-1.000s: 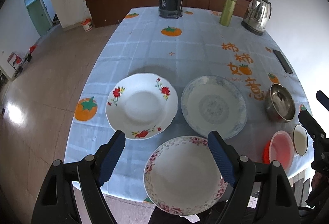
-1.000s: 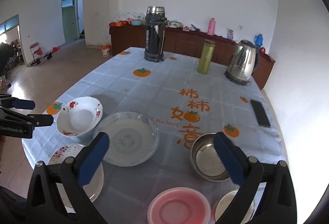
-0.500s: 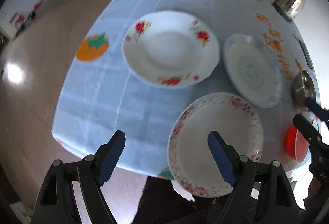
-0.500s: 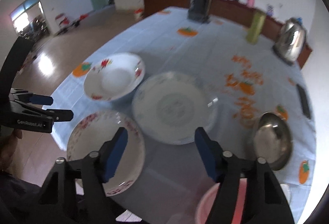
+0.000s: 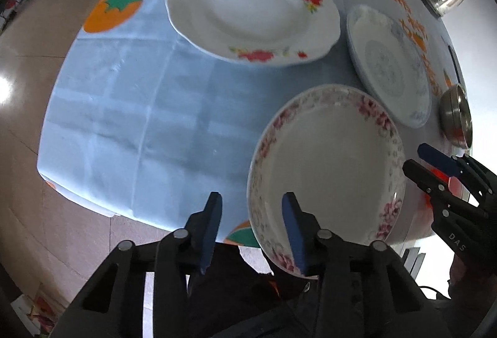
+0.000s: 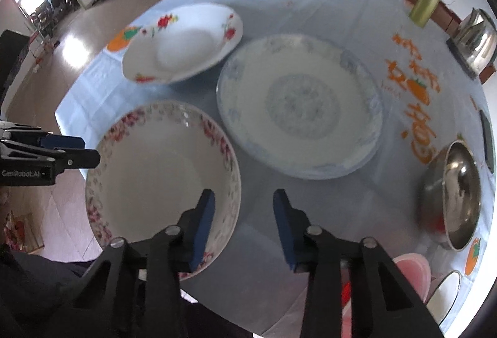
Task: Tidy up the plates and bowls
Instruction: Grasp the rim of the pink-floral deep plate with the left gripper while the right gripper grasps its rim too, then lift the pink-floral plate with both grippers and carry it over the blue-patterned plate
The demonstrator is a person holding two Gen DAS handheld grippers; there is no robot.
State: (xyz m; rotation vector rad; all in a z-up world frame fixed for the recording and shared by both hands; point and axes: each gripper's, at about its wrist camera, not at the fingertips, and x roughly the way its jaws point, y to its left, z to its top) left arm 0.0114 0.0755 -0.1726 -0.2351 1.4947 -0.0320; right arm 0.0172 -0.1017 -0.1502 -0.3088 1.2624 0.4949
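My left gripper [image 5: 251, 215] sits part open and empty, straddling the near-left rim of the pink-flowered plate [image 5: 329, 164] — glossy, round, overhanging the near table edge. My right gripper [image 6: 243, 212] is likewise part open, holding nothing, its left pad over that plate's right rim. Beyond lie a scallop-edged red-rose plate [image 5: 251, 8] and a broad blue-patterned plate [image 6: 299, 108], both smooth glazed ware. A shiny steel bowl [image 6: 456, 195] rests on the right on the pale blue checked tablecloth [image 5: 130, 95].
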